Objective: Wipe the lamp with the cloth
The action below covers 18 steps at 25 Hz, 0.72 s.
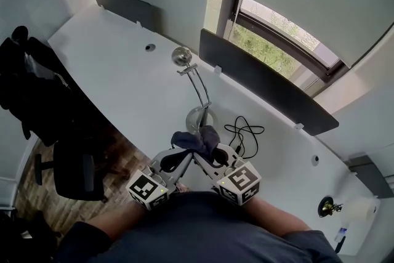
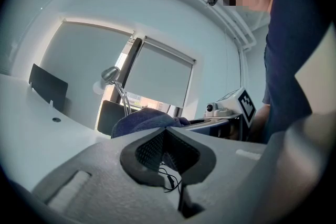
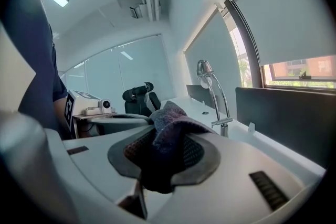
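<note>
A chrome desk lamp [image 1: 182, 57] stands on the white desk [image 1: 117, 77], its thin arm curving down to a round base [image 1: 201, 117]. Just in front of that base hangs a dark blue cloth [image 1: 198, 139], held up between both grippers. My right gripper [image 1: 213, 154] is shut on the cloth [image 3: 170, 122], which bulges out between its pads [image 3: 197, 152]. My left gripper [image 1: 187, 156] is shut too, its tips [image 2: 165, 131] pinching the cloth's [image 2: 144, 120] near edge. The lamp [image 3: 205, 68] rises beyond the cloth in both gripper views, its head [image 2: 110, 74] up and to the left in the left gripper view.
A black cable [image 1: 244, 132] lies coiled right of the lamp base. Dark partition panels [image 1: 265, 80] line the desk's far edge under the window. A black office chair [image 1: 69, 164] and dark clothing [image 1: 24, 80] sit off the desk's left side. Small items [image 1: 330, 206] stand far right.
</note>
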Each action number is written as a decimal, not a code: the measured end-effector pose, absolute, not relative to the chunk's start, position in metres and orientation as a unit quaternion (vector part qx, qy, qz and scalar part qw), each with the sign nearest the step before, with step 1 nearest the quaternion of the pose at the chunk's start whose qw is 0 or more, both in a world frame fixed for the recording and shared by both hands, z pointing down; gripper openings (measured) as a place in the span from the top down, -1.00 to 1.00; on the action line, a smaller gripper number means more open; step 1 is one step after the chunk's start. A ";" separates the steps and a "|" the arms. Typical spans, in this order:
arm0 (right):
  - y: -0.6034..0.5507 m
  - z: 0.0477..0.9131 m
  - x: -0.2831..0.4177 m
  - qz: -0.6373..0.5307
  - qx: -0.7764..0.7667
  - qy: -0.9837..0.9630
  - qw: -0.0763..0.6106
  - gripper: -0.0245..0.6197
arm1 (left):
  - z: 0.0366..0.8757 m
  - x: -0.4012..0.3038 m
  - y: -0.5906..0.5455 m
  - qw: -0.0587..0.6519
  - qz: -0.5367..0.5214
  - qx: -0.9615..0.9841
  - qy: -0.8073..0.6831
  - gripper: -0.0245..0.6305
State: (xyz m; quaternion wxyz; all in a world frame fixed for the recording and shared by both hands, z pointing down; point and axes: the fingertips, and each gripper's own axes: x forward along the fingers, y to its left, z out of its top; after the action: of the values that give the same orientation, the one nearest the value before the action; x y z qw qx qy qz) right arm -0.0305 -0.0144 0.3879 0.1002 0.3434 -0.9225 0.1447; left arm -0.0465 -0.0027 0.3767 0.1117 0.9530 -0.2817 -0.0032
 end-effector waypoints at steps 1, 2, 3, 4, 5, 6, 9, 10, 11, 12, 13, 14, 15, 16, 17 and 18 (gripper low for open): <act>-0.014 0.388 -0.031 0.146 0.343 -0.923 0.100 0.59 | 0.376 -0.046 -0.003 0.111 -0.002 0.953 -0.282 0.91; -0.014 0.388 -0.031 0.147 0.343 -0.922 0.100 0.59 | 0.376 -0.046 -0.002 0.110 -0.001 0.953 -0.281 0.91; -0.014 0.389 -0.031 0.148 0.343 -0.922 0.100 0.59 | 0.376 -0.046 -0.002 0.109 0.000 0.954 -0.281 0.91; -0.013 0.389 -0.031 0.149 0.343 -0.922 0.100 0.60 | 0.376 -0.046 -0.002 0.110 0.001 0.953 -0.281 0.91; -0.013 0.389 -0.031 0.150 0.344 -0.922 0.099 0.60 | 0.377 -0.047 -0.001 0.113 0.001 0.953 -0.282 0.91; -0.012 0.388 -0.031 0.151 0.345 -0.921 0.098 0.60 | 0.378 -0.047 0.000 0.116 0.001 0.952 -0.284 0.91; -0.011 0.387 -0.030 0.153 0.346 -0.921 0.096 0.60 | 0.376 -0.046 0.001 0.121 0.000 0.950 -0.288 0.91; -0.010 0.387 -0.029 0.153 0.346 -0.921 0.095 0.60 | 0.375 -0.045 0.001 0.120 -0.001 0.950 -0.288 0.91; -0.010 0.388 -0.029 0.153 0.346 -0.921 0.095 0.60 | 0.375 -0.045 0.001 0.120 -0.001 0.950 -0.288 0.91; -0.009 0.388 -0.029 0.154 0.346 -0.920 0.095 0.60 | 0.376 -0.045 0.002 0.120 0.000 0.950 -0.288 0.91; -0.009 0.388 -0.028 0.156 0.347 -0.920 0.095 0.60 | 0.376 -0.044 0.003 0.120 0.000 0.950 -0.288 0.91; -0.008 0.389 -0.027 0.157 0.348 -0.919 0.095 0.60 | 0.377 -0.044 0.003 0.120 0.000 0.950 -0.288 0.91; -0.007 0.389 -0.027 0.157 0.349 -0.919 0.094 0.60 | 0.378 -0.043 0.004 0.120 0.000 0.950 -0.288 0.91; -0.007 0.389 -0.026 0.156 0.349 -0.919 0.093 0.60 | 0.379 -0.043 0.005 0.120 0.001 0.950 -0.289 0.91; -0.006 0.389 -0.026 0.155 0.350 -0.919 0.093 0.60 | 0.379 -0.043 0.005 0.120 0.001 0.950 -0.289 0.91; -0.005 0.389 -0.027 0.154 0.350 -0.920 0.092 0.60 | 0.378 -0.043 0.006 0.118 0.000 0.950 -0.288 0.91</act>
State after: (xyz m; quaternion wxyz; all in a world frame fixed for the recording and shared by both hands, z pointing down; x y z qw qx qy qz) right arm -0.0266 -0.0052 0.3888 0.0923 0.3496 -0.9196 0.1538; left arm -0.0432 0.0059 0.3780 0.1183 0.9504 -0.2877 -0.0001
